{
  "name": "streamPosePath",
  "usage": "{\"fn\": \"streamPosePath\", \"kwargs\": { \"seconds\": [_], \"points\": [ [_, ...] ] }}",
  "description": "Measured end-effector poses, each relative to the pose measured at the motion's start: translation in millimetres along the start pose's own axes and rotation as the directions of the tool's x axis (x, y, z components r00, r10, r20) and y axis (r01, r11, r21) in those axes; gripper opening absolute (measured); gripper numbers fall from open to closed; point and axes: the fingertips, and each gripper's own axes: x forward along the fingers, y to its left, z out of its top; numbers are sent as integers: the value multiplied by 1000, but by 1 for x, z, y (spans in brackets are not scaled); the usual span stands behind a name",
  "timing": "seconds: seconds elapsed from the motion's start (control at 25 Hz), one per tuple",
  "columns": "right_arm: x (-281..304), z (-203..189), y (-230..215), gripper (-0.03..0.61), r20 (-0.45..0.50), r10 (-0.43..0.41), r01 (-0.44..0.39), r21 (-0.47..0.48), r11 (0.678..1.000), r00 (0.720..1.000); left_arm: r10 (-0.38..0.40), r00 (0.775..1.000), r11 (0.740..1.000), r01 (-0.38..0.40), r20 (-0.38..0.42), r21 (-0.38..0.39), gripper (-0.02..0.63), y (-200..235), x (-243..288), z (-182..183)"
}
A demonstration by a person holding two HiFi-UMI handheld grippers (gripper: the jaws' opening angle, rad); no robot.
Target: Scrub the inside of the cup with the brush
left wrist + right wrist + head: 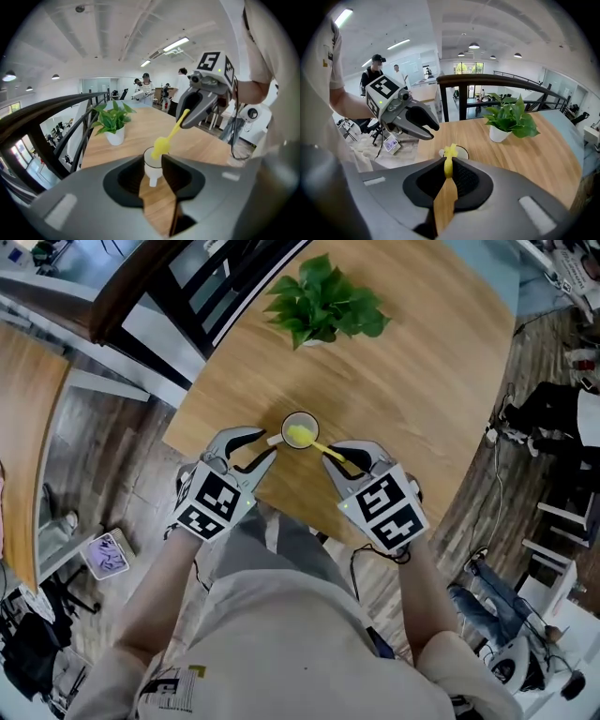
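Observation:
A white cup (300, 430) stands near the front edge of the wooden table (422, 381). The yellow brush (302, 436) has its head inside the cup's mouth. My right gripper (343, 461) is shut on the brush's thin handle, which shows between its jaws in the right gripper view (448, 167), the brush head (451, 151) over the cup (459, 153). My left gripper (266, 444) is open at the cup's left. In the left gripper view the cup's handle (153, 180) lies between the spread jaws, and the pads do not press on it.
A potted green plant (323, 301) in a white pot stands at the table's far side. A dark railing (501, 82) runs behind the table. The table's front edge (239, 479) is right below the grippers. A small purple object (108, 554) lies on the floor at left.

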Motion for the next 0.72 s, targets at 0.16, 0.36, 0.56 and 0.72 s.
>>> {"fn": "streamPosePath", "kwargs": {
  "seconds": [0.16,0.36,0.56,0.72],
  "points": [
    [12,-4,-2,35,-43,15,-16,-33,999,999,-47,998,998,48,-31,28,126,-2,17,-12],
    [31,-15,-5,35,-103,39,-47,-70,996,994,-62,994,997,65,-90,35,126,-3,36,-35],
    [49,-19,-6,35,-148,39,-56,-116,992,988,-68,991,997,70,-118,17,126,-2,52,-54],
    [62,-21,-4,35,-190,30,-61,-159,985,981,-73,989,997,77,-132,21,126,-2,62,-64]
  ]
}}
